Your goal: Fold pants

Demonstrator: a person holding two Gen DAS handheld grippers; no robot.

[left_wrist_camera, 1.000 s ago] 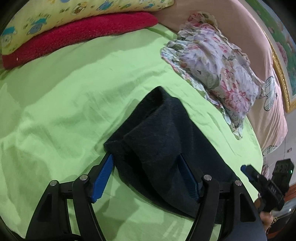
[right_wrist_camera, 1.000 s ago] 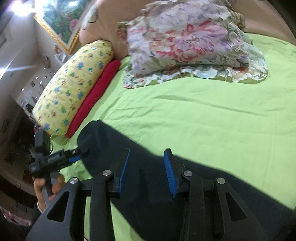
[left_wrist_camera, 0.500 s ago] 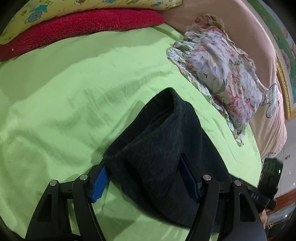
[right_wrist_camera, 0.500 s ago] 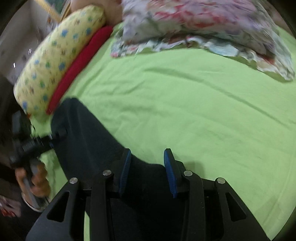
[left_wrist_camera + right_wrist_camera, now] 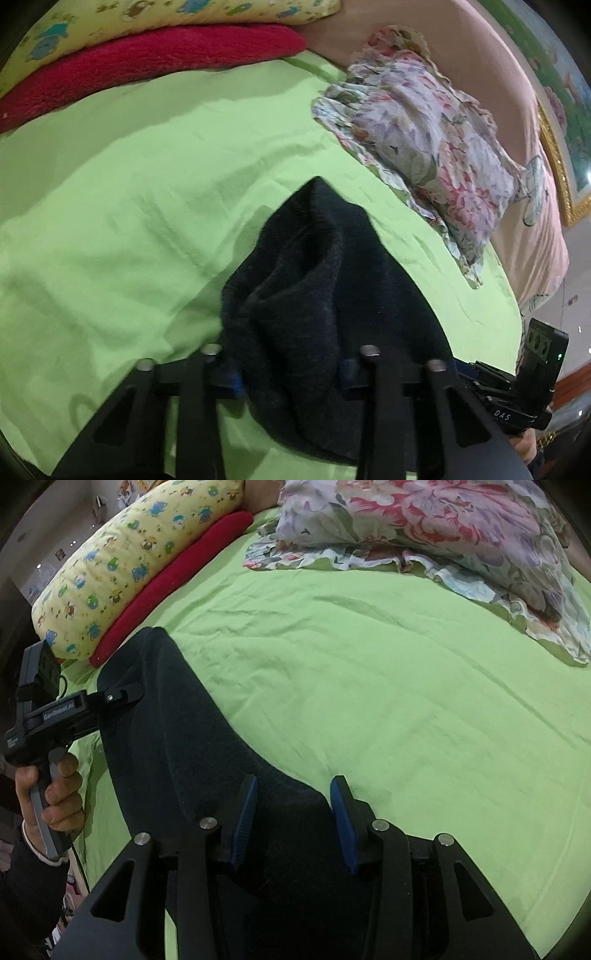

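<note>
Left wrist view: we see the pants (image 5: pixel 317 295) bunched between the left gripper (image 5: pixel 291 373) fingers, which pinch a thick fold; cloth runs away toward the bed (image 5: pixel 129 192) middle. Right wrist view: the pants' long axis stretches from our right gripper (image 5: pixel 293 812), fingers spread astride the cloth, toward the bed's left edge, where the left one holds the far end.

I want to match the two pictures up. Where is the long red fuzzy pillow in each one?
Left wrist view: the long red fuzzy pillow runs across the top left, under the yellow cartoon-print pillow.
Right wrist view: the red pillow slants down the upper left, beside the yellow pillow.
Shared landmark: the floral ruffled pillow on the green bedsheet.
</note>
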